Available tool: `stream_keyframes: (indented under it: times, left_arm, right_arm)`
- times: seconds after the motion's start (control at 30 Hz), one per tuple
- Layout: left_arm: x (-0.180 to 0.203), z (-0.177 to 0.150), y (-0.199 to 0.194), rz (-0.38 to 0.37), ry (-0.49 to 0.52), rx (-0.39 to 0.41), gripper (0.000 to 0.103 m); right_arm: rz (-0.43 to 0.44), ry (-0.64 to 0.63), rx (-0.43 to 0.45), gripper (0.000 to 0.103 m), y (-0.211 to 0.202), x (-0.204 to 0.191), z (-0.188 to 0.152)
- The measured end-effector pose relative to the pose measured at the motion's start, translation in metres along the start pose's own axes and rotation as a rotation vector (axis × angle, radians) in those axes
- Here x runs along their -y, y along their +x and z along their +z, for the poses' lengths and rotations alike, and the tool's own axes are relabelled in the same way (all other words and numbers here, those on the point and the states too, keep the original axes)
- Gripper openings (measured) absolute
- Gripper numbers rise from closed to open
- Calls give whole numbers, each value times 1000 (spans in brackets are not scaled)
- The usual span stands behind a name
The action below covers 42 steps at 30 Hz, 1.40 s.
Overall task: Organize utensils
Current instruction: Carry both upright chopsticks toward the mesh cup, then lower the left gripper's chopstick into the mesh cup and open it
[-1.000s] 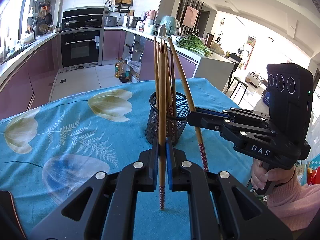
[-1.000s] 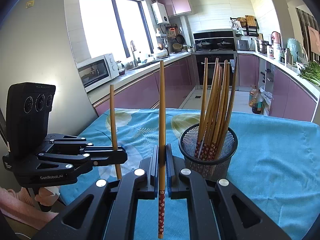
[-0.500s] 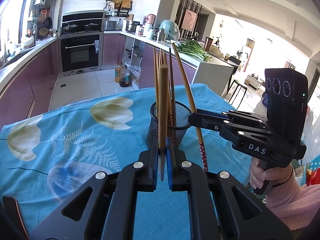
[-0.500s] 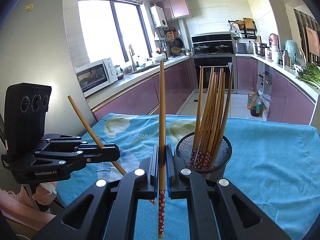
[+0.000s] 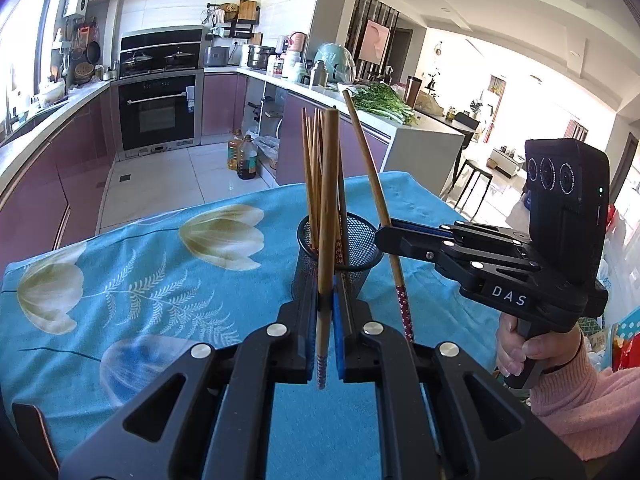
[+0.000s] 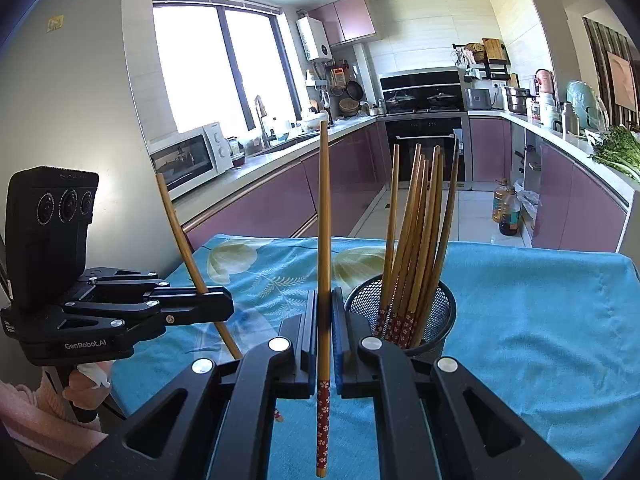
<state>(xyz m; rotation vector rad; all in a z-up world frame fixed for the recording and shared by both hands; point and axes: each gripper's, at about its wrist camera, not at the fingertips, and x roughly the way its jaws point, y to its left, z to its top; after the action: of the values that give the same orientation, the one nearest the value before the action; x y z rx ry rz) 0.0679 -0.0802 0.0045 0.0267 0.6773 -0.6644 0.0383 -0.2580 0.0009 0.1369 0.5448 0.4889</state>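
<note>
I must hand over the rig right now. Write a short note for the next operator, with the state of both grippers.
Left gripper: shut on one chopstick, tilted, above the blue tablecloth.
Right gripper: shut on another chopstick, nearly upright.
Mesh holder: standing on the cloth, several chopsticks already in it, patterned ends down.
Done: those in the holder.
Left: put both held chopsticks into the holder. No loose ones are visible on the cloth.
</note>
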Motion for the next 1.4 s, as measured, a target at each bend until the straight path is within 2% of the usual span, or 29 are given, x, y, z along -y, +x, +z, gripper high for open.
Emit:
stream_keyframes:
  times: [1.4]
  left_arm:
    - [19,49,-16,-36,44,88,8]
  right_arm:
    - [-1,36,66,6,3,20,28]
